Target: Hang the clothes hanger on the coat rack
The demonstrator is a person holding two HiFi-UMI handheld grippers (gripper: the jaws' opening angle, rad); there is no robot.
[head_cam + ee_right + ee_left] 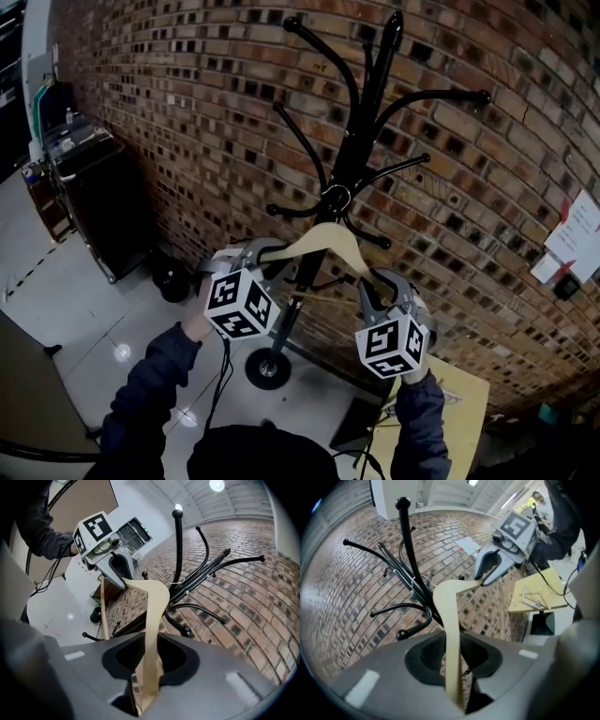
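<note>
A pale wooden hanger (323, 240) is held up in front of the black coat rack (349, 159). Its metal hook (336, 197) sits right at the pole, among the lower branches; whether it rests on one I cannot tell. My left gripper (267, 255) is shut on the hanger's left end, my right gripper (373, 286) on its right end. In the left gripper view the hanger arm (449, 620) rises out of the left gripper (454, 670) towards the right gripper (490, 569). The right gripper view mirrors this: hanger arm (154, 616), right gripper (147, 670), left gripper (117, 569).
A brick wall (187, 112) stands directly behind the rack, whose round base (267, 367) is on the tiled floor. A dark cabinet (94, 187) stands at the left, a small black object (173, 281) on the floor, a pale wooden table (459, 408) at the lower right.
</note>
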